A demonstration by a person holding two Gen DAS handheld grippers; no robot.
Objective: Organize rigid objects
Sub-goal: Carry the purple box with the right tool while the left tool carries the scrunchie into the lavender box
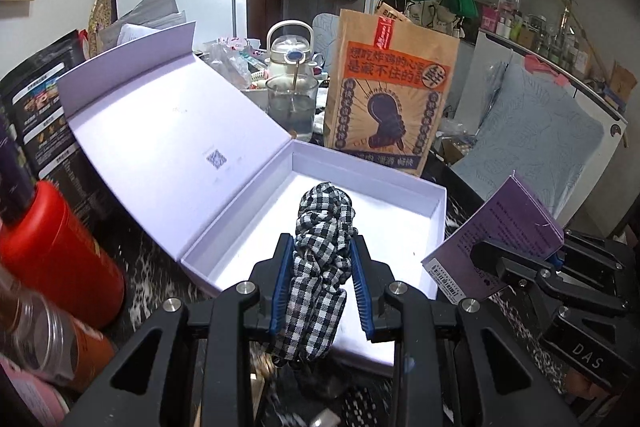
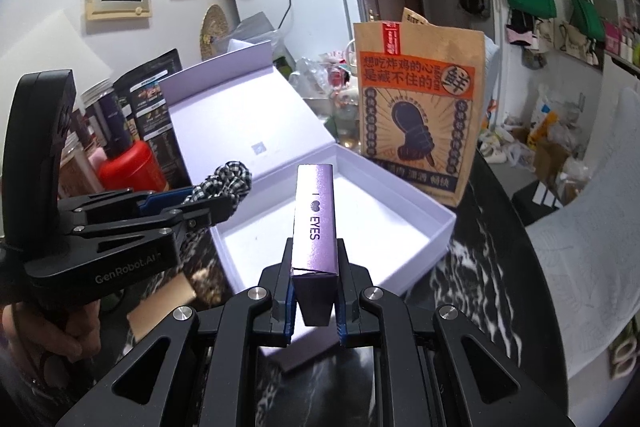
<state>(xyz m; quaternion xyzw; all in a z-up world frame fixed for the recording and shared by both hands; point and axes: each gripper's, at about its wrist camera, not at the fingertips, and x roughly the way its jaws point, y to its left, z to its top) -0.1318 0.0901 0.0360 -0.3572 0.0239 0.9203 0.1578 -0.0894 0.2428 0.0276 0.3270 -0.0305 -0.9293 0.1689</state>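
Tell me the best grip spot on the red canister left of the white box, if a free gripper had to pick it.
Judging by pose, the red canister stands upright with a dark bottle on top. Grip its round body mid-height, coming in level from the open box side; jars and pouches crowd the other sides. Both grippers are busy now: left gripper holds the checked cloth, right gripper the purple carton.
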